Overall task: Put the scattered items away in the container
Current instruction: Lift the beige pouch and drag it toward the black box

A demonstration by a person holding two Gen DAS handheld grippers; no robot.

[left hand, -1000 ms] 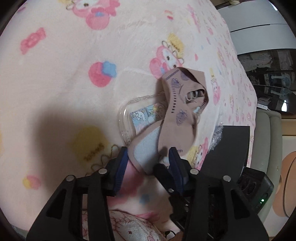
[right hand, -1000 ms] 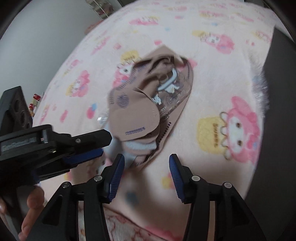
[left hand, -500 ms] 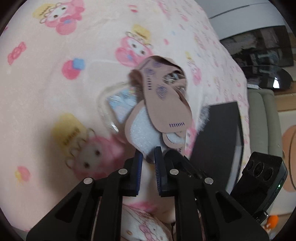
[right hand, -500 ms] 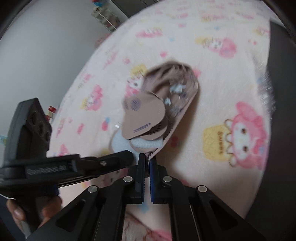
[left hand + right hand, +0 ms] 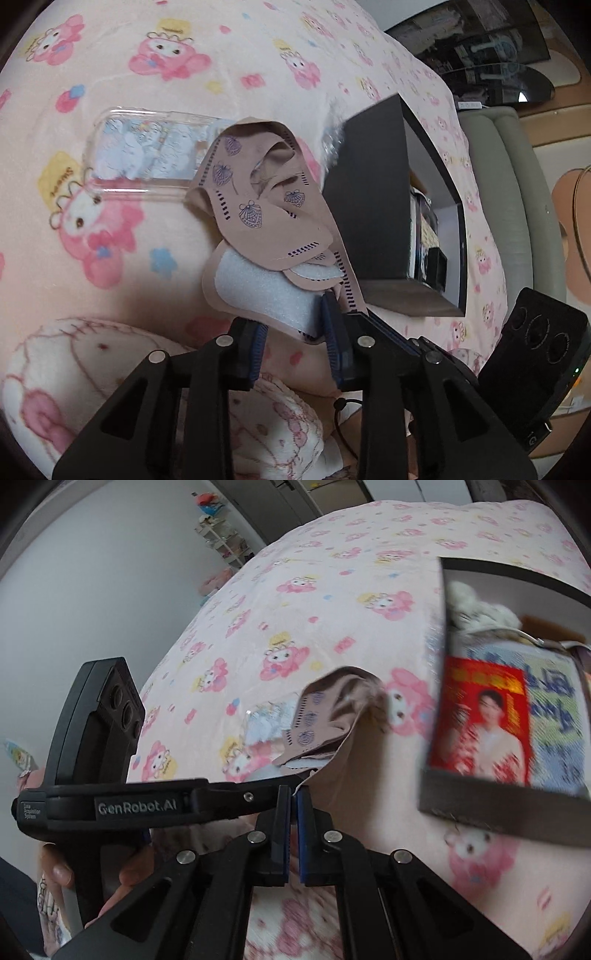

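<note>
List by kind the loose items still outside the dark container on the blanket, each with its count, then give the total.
Tan fabric piece, pinched at one edge by the right gripper: 1
Clear phone case, flat on the pink blanket: 1
Total: 2, beside the dark container.

I see a pink blanket printed with cartoon bunnies, candies and small flowers, spread over the bed in both views. Beyond its far edge on my left camera stands a grey-green padded sofa, with dark glass shelves above it. On my right camera, a plain white wall rises behind, with a cluttered rack far back.
</note>
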